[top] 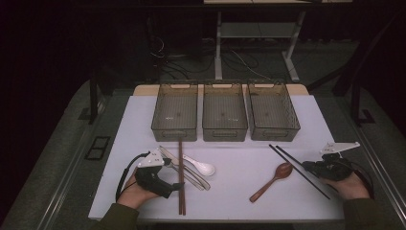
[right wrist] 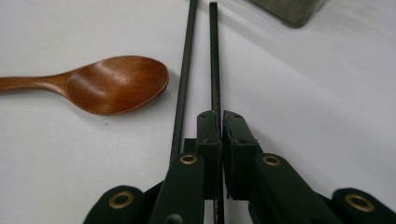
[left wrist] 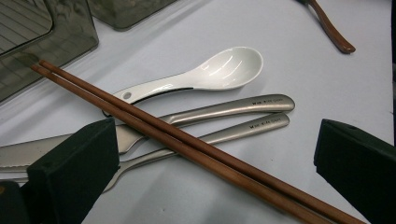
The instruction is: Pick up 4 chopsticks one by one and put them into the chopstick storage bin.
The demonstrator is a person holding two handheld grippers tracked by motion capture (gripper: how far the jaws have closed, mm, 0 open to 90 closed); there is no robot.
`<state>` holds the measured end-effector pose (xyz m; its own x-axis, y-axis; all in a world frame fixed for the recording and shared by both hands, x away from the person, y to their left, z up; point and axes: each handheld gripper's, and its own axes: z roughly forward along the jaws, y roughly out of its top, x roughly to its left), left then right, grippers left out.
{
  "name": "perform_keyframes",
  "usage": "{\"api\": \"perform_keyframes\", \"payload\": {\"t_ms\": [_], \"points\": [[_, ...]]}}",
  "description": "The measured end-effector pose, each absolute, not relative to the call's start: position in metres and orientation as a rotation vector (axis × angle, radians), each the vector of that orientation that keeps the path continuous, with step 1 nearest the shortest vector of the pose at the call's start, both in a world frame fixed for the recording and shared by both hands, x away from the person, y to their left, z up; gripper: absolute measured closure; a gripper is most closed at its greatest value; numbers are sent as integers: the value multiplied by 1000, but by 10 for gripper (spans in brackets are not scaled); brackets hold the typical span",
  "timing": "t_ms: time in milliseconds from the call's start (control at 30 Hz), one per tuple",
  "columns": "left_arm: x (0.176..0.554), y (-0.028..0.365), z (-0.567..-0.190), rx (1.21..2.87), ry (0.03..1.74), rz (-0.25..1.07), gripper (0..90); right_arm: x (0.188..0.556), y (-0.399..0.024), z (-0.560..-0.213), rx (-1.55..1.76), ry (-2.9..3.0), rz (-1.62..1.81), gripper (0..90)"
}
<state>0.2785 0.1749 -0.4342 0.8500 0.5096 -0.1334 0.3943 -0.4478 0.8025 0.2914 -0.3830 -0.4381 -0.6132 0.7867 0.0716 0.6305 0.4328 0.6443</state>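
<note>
Here, right gripper [right wrist: 219, 122] at the table's near right, jaws pinched onto one black chopstick [right wrist: 215, 60], its twin [right wrist: 184, 74] lying free just to the left, touching neither pad, with the wooden spoon [right wrist: 114, 84] farther left. At the near left, left gripper [left wrist: 210, 158] spread wide and holding nothing, straddling the brown chopsticks [left wrist: 187, 144] that cross the steel knife and fork handles [left wrist: 243, 114], white ceramic spoon [left wrist: 205, 74] just beyond. Far across the white table [top: 239, 191], three smoky bins [top: 224, 112] side by side.
</note>
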Motion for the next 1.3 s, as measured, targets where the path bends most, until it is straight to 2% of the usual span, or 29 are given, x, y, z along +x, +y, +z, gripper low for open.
{"api": "perform_keyframes", "payload": {"t_ms": [567, 1300], "points": [[278, 174, -436, 2083, 647, 146, 0, 281, -391, -414, 1196, 2388, 1130, 858], [274, 174, -434, 2020, 676, 175, 0, 299, -347, -385, 1153, 2383, 1205, 857]]}}
